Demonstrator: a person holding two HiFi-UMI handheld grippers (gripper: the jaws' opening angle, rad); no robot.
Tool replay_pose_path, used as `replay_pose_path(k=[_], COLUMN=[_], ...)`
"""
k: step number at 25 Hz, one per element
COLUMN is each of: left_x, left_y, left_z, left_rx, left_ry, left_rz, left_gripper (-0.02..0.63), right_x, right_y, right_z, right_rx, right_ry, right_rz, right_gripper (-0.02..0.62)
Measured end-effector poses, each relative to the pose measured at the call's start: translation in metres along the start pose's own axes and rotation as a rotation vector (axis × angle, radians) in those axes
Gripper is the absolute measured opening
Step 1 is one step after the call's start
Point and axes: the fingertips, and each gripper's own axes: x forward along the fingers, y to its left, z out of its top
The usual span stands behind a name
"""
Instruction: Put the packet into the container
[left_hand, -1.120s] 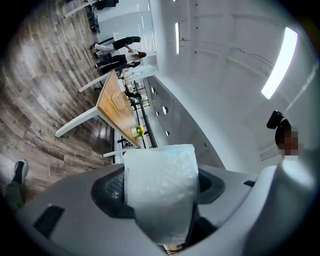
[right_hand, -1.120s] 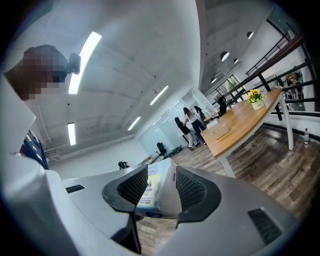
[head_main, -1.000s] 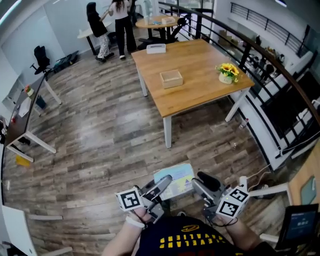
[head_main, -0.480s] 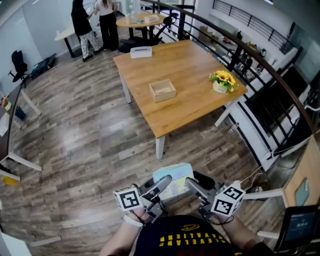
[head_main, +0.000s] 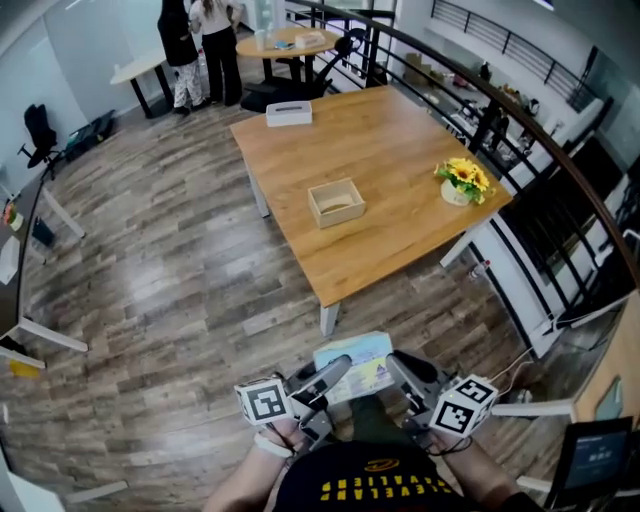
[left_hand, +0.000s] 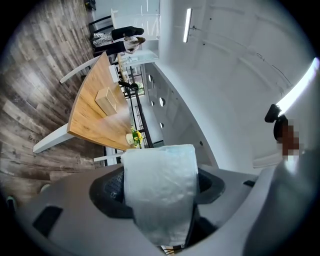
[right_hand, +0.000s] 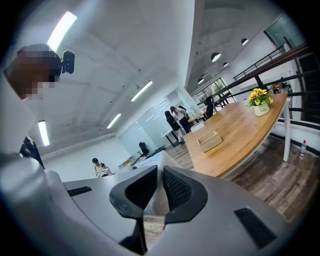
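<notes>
A pale, light blue packet hangs in front of my body, held between both grippers. My left gripper is shut on its left side; in the left gripper view the packet fills the space between the jaws. My right gripper is closing on the packet's right edge, and its pads pinch the thin sheet. The container, a small open wooden box, sits on the wooden table well ahead of both grippers. It also shows as the box and the box.
A pot of yellow flowers stands at the table's right corner and a white tissue box at its far edge. A dark railing runs along the right. Two people stand at the back by a round table.
The right gripper's jaws, wide apart beside the packet before, have come together on its right edge. The table and box have shifted slightly in the head view.
</notes>
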Motion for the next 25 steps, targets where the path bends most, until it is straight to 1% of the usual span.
replay_pose_path(k=[3, 8, 11, 14, 17, 20, 22, 25], left_x=[0.022, 0.065, 0.094, 0.118, 0.125, 0.123, 0.121, 0.12], left_y=[0.005, 0.01, 0.015, 0.015, 0.022, 0.036, 0.047, 0.061], left_z=[0.023, 0.065, 0.088, 0.105, 0.115, 0.123, 0.13, 0.141], left_rx=[-0.009, 0.039, 0.066, 0.061, 0.017, -0.021, -0.014, 0.018], left_ry=[-0.044, -0.094, -0.123, -0.167, -0.215, -0.256, -0.275, -0.282], left_rz=[0.01, 0.054, 0.069, 0.049, 0.069, 0.128, 0.175, 0.238], left_gripper=[0.286, 0.305, 0.346, 0.383, 0.41, 0.412, 0.411, 0.411], right_x=[0.019, 0.048, 0.062, 0.073, 0.08, 0.088, 0.094, 0.107], right_y=[-0.019, -0.055, -0.076, -0.093, -0.111, -0.13, -0.146, -0.169], right_z=[0.025, 0.074, 0.106, 0.125, 0.137, 0.148, 0.155, 0.167], right_rx=[0.034, 0.076, 0.055, 0.037, 0.023, 0.009, 0.006, 0.018], right_ry=[-0.021, -0.043, -0.041, -0.014, 0.001, 0.001, -0.007, -0.022], right_rz=[0.057, 0.151, 0.196, 0.227, 0.229, 0.209, 0.189, 0.162], right_gripper=[0.043, 0.037, 0.032, 0.032, 0.031, 0.029, 0.028, 0.028])
